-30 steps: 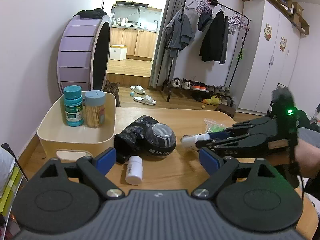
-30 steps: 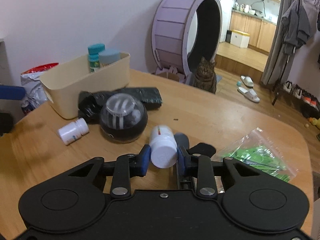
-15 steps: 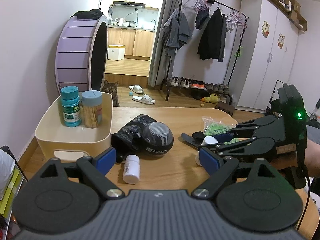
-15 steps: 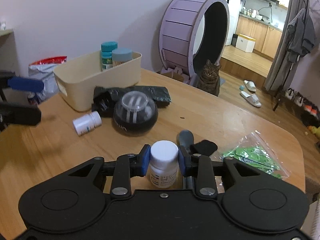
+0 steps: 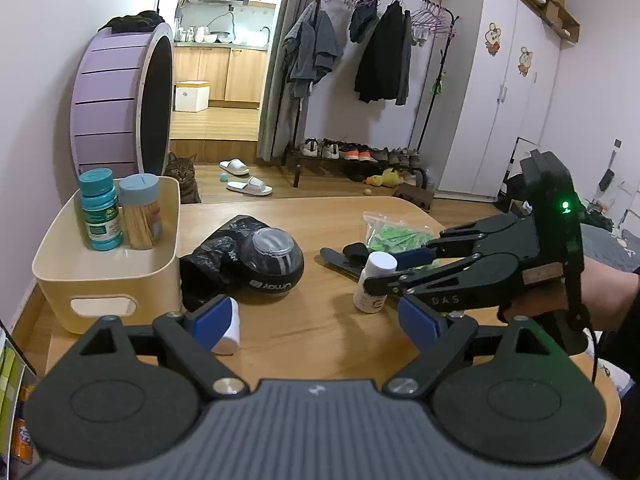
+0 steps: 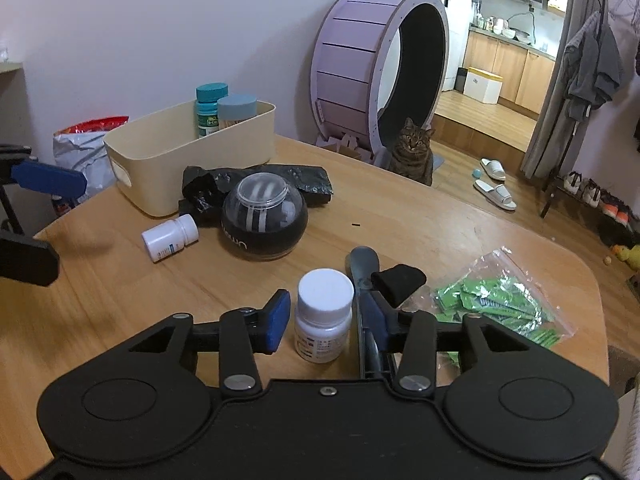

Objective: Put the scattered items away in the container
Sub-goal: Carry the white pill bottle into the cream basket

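A lived-in home; a large purple slatted cat exercise wheel [image 6: 380, 72] stands by a tabby cat [image 6: 414, 152]; a black metal clothes rack hung with coats [image 5: 380, 60] above shoes; a wood-cabinet kitchen [image 5: 218, 68] shows through the doorway; white slippers [image 5: 248, 186] on the floor.

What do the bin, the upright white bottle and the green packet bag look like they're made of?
Bin: likely matte cream plastic, with a moulded rim and cut-out handle. Upright bottle: probably opaque white plastic, with a ribbed cap and paper-like label. Bag: thin clear plastic film, wrinkled and glossy, green packets visible through it.
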`<action>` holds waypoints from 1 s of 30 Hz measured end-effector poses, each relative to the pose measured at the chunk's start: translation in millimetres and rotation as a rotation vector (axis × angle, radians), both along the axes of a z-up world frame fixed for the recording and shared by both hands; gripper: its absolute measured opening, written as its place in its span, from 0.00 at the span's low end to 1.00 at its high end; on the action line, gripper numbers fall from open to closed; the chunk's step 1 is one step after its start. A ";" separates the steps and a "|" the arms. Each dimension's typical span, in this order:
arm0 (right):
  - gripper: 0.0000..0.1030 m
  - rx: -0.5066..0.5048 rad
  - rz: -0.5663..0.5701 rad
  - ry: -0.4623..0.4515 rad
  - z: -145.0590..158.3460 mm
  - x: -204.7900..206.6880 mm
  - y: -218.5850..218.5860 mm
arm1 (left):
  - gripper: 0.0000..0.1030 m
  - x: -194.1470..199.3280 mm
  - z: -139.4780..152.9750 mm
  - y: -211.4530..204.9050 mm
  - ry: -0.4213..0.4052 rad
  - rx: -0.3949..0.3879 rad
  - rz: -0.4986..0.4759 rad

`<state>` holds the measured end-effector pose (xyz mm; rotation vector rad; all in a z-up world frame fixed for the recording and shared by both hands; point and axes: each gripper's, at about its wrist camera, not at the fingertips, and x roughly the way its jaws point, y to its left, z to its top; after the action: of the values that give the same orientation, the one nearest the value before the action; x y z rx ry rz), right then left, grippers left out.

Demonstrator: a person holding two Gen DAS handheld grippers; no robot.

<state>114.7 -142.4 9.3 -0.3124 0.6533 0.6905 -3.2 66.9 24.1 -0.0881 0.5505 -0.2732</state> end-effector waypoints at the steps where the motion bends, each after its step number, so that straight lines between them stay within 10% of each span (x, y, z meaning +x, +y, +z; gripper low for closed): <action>1: 0.33 0.007 -0.001 0.010 0.2 0.8 -1.4 | 0.87 0.2 -0.4 0.3 0.000 -0.002 0.003; 12: 0.31 0.095 0.020 -0.055 43.4 8.0 8.7 | 0.87 -2.8 6.9 20.8 -0.022 -0.031 0.090; 30: 0.31 0.152 0.243 -0.031 51.0 62.3 175.3 | 0.87 -9.2 21.0 97.8 -0.058 0.044 0.548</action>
<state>177.0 32.9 60.2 -0.2630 0.5339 0.9608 -12.5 164.7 45.1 -0.1830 0.4552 0.2698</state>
